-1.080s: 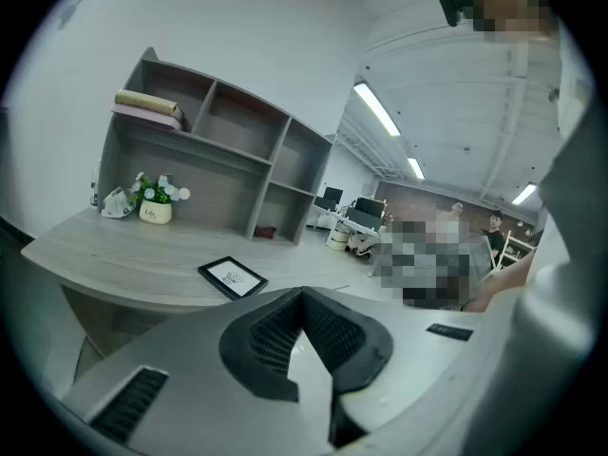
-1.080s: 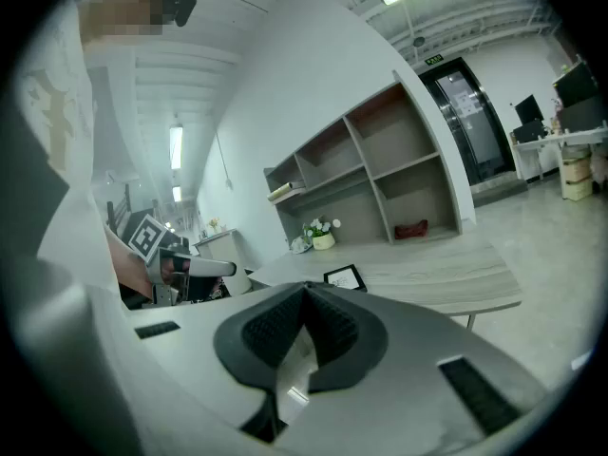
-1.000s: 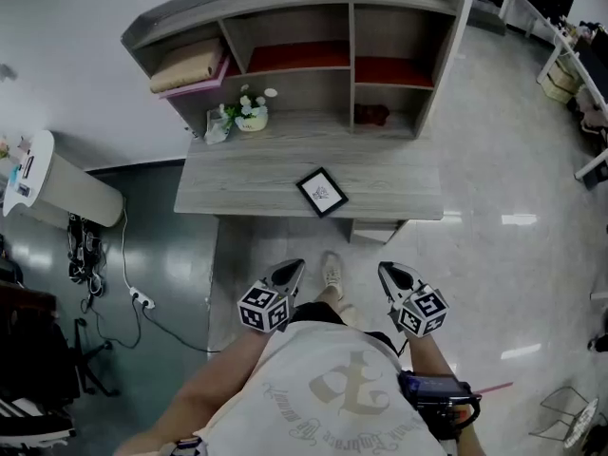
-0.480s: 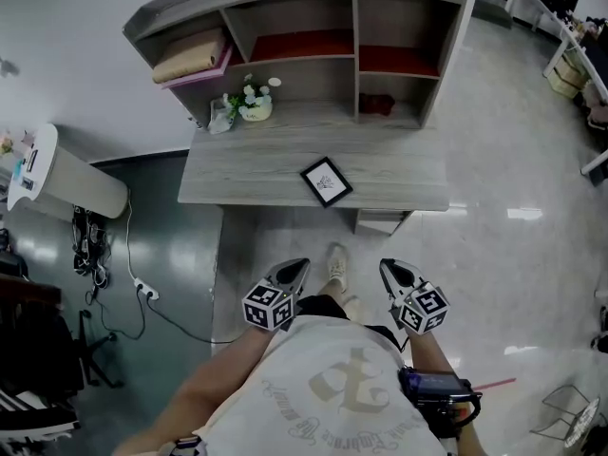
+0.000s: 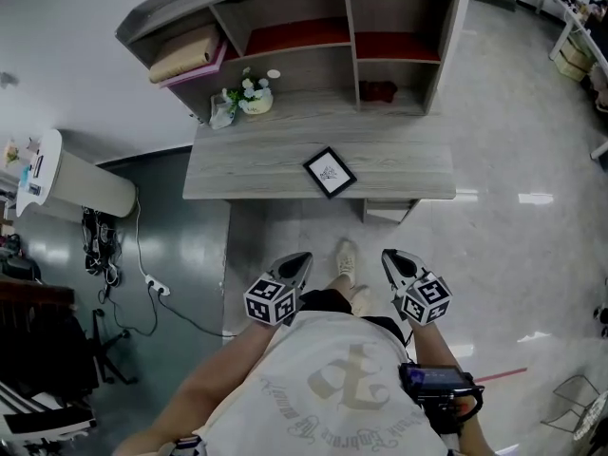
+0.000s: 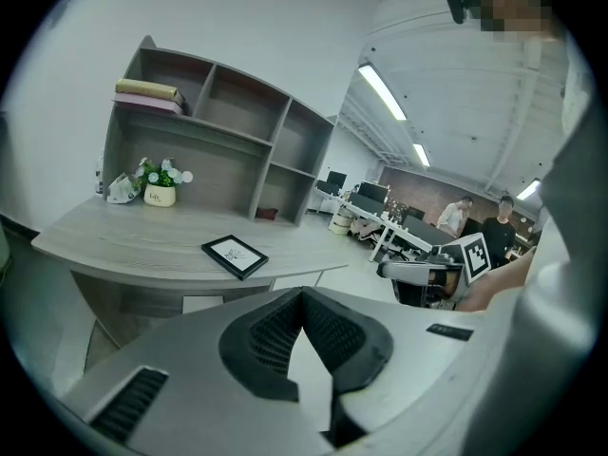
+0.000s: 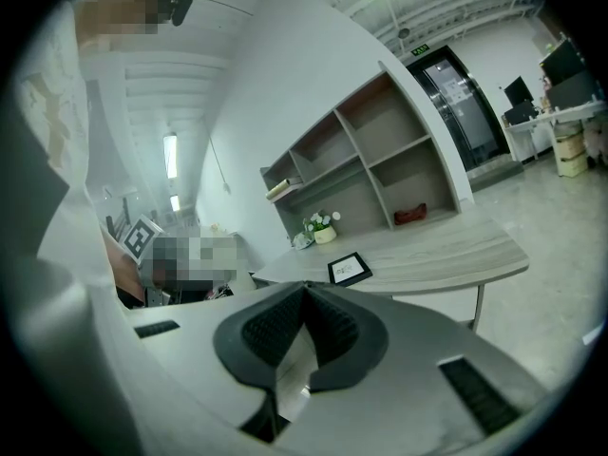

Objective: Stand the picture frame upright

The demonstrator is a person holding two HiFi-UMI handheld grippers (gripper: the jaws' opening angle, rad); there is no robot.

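A black picture frame with a white print lies flat on the grey wooden desk, near its front edge; it also shows as the frame and the frame in the two gripper views. My left gripper and right gripper hang over the floor, well short of the desk, close to my body. Both are shut with nothing between their tips. The left gripper and right gripper point toward the desk.
A hutch of open shelves rises at the desk's back, holding a flower pot, a folded cloth and a small red thing. A white cylinder stand and floor cables lie left. People stand far off.
The desk and frame sit slightly higher and further right in the head view than a second ago. Both grippers stay shut and close to my body.
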